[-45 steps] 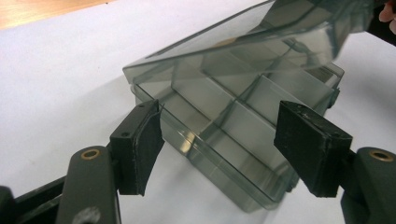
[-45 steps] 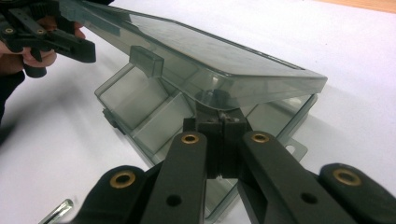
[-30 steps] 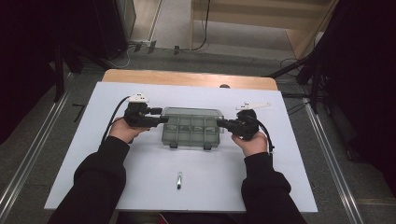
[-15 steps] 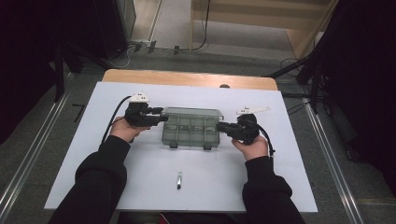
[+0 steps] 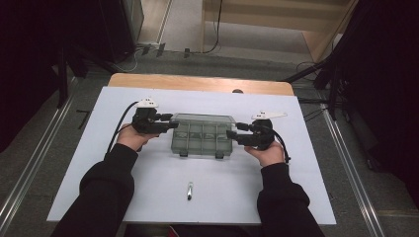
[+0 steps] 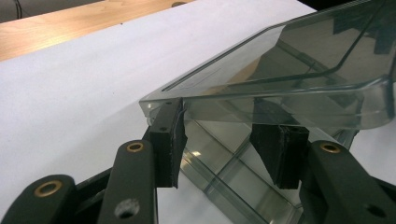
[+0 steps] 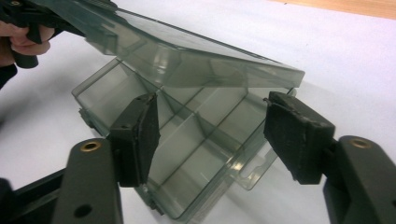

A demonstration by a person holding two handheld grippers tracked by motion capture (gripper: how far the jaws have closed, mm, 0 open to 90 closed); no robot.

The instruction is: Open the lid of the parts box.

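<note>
A smoky clear compartment box (image 5: 202, 136) lies mid-table with its lid (image 7: 187, 51) tilted up off the base (image 7: 196, 140). My left gripper (image 5: 170, 126) is at the box's left end. In the left gripper view its jaws (image 6: 224, 144) hold the lid (image 6: 280, 60), one pad against the lid's corner and the other under the rim. My right gripper (image 5: 231, 134) is at the right end. Its jaws (image 7: 215, 135) have just been opening and straddle the base's end without touching it. The left gripper (image 7: 28, 18) appears at the lid's far end.
A small pen-like object (image 5: 189, 190) lies on the white board (image 5: 296, 197) between my forearms. A wooden table edge (image 5: 197, 83) runs along the back. Cables trail from both grippers.
The right hand has shifted slightly toward me at the box's right end. The left hand has stayed put.
</note>
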